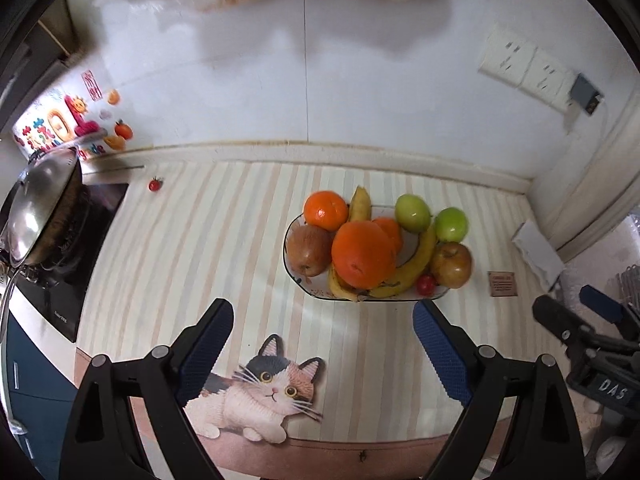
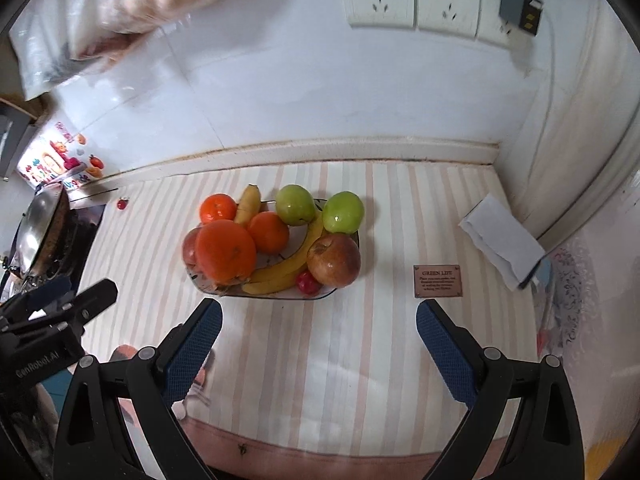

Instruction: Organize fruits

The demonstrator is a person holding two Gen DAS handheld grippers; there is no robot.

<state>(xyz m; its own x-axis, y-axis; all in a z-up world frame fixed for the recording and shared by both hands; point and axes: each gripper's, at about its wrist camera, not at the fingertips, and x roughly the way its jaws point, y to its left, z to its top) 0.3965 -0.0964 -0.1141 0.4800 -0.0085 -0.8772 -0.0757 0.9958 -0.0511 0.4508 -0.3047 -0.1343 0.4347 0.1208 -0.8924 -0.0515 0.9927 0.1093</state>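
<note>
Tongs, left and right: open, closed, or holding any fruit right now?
Left tongs: open, holding nothing, short of the fruit plate.
Right tongs: open, holding nothing, above the striped mat.

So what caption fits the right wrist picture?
Open right tool hovers before a plate piled with oranges, apples and bananas.

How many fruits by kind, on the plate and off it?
Oranges: 3
Green apples: 2
Red apples: 2
Bananas: 3, as far as I can tell
Small red fruits: 2, one on the plate, one loose near the stove
Total: 12
</note>
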